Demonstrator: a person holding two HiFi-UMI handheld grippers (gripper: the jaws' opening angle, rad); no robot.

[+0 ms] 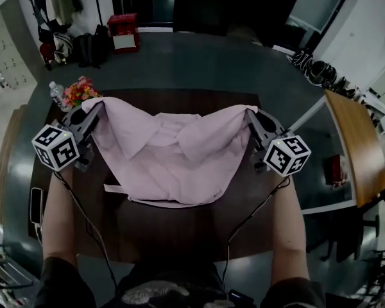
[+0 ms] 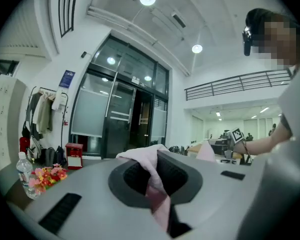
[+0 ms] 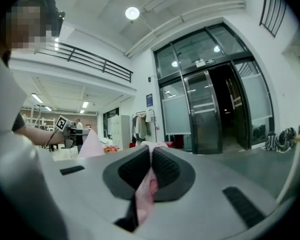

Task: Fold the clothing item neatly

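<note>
Shirt (image 1: 173, 156): pale pink, held up and spread between the two hand-held grippers, over the middle of the bench.
Top edge: sags between the two grips, with collar folds showing near its middle.
Lower part: hangs toward the near side above the bench. Whether it touches the wood cannot be told. A narrow strip sticks out at the low left.
Left hand-held gripper (image 1: 97, 113): jaws closed on the shirt's left top corner. In the left gripper view the cloth is pinched between the ribbed pads (image 2: 177, 176), bunches over their far end and trails out at the near end.
Right hand-held gripper (image 1: 250, 115): jaws pressed together on the right top corner. In the right gripper view a thin fold of cloth runs between the pads (image 3: 165, 169).
Bench (image 1: 179, 236): dark brown wood, bare on the near side.
Forearms: one reaches from the near edge to each gripper, with a black cable running beside it.
Bottle (image 1: 56, 95): clear, upright at the bench's far left corner.
Flowers (image 1: 79, 92): red and orange, just right of the bottle.
Red box (image 1: 124, 32): on the floor, well beyond the bench, far left.
Coat rack (image 1: 51, 5): far left, hung with clothes.
</note>
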